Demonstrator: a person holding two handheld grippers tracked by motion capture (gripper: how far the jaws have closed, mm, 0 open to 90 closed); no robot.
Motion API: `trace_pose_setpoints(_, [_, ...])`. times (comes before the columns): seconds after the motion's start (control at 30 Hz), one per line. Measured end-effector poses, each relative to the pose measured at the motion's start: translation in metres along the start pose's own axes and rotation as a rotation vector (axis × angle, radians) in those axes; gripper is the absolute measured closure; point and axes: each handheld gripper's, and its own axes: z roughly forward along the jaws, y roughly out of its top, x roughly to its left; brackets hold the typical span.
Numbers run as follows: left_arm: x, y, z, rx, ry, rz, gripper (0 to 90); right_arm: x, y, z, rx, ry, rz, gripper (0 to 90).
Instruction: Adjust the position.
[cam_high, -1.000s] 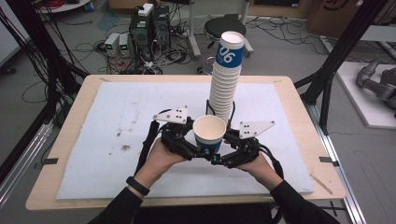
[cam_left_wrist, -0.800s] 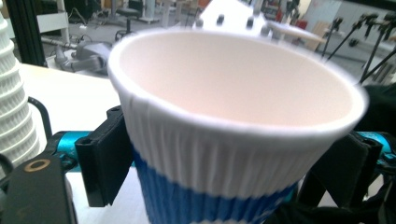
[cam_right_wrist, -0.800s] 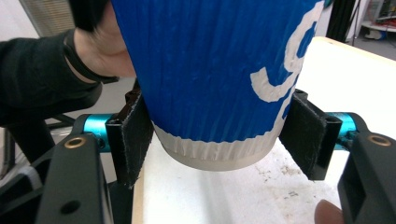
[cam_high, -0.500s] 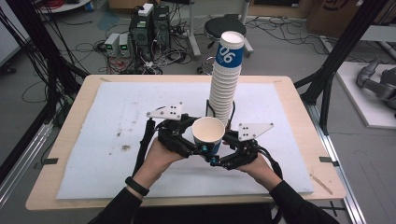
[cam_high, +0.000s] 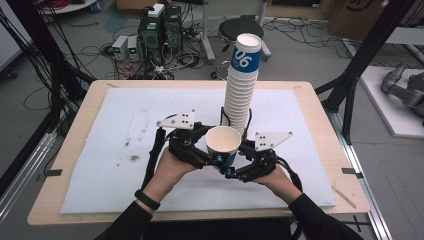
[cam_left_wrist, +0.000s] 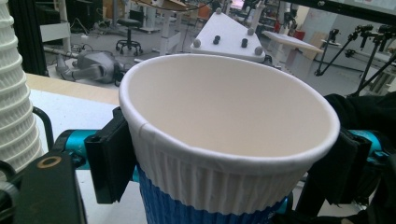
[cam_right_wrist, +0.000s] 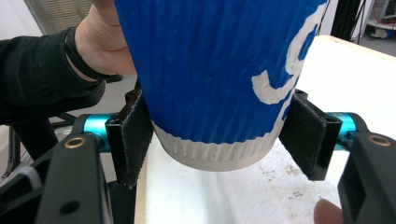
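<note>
A blue ribbed paper cup (cam_high: 222, 142) with a white inside is held upright just above the mat, in front of the tall stack of cups (cam_high: 241, 90). My left gripper (cam_high: 211, 158) comes at it from the left. In the left gripper view its jaws have just been closing and its pads (cam_left_wrist: 109, 158) sit against the cup (cam_left_wrist: 224, 107) under the rim. My right gripper (cam_high: 234, 169) comes from the right, and in the right gripper view it is shut on the cup (cam_right_wrist: 210, 70) near the base.
The stack (cam_left_wrist: 14, 93) stands in a black holder right behind the held cup. A white mat (cam_high: 125, 125) covers the wooden table (cam_high: 320, 115). Dark uprights, cables and computers stand beyond the table's far edge.
The left gripper's grey plate has edged slightly left and away. The cup and the right gripper have stayed where they were.
</note>
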Motion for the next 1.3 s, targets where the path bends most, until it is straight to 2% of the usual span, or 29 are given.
trace_pose_setpoints(0.1, [0.000,0.000,-0.001,0.001,0.004,-0.002,20.0,0.002,0.001,0.000,0.004,-0.020,-0.029,26.9])
trace_pose_setpoints(0.17, [0.001,0.000,-0.002,-0.004,0.001,-0.006,20.1,0.003,0.001,-0.001,0.002,-0.016,-0.041,25.9])
trace_pose_setpoints(0.4, [0.002,0.000,-0.010,0.006,0.019,0.006,20.2,-0.001,0.003,-0.010,-0.009,-0.032,-0.034,21.5])
trace_pose_setpoints(0.6, [0.002,-0.001,-0.017,0.034,0.050,0.019,20.2,-0.008,0.006,-0.028,-0.028,-0.099,-0.045,21.5])
trace_pose_setpoints(0.8, [0.004,-0.005,-0.026,0.051,0.076,0.020,20.2,-0.018,0.007,-0.050,-0.054,-0.168,-0.012,21.5])
trace_pose_setpoints(1.03, [0.007,-0.008,-0.038,0.073,0.124,0.040,20.2,-0.027,0.008,-0.072,-0.086,-0.247,0.024,20.9])
trace_pose_setpoints(1.2, [0.010,-0.010,-0.038,0.088,0.139,0.046,20.2,-0.030,0.009,-0.085,-0.118,-0.273,0.071,20.9])
trace_pose_setpoints(1.3, [0.010,-0.010,-0.037,0.094,0.134,0.052,20.2,-0.031,0.011,-0.091,-0.125,-0.288,0.073,20.8])
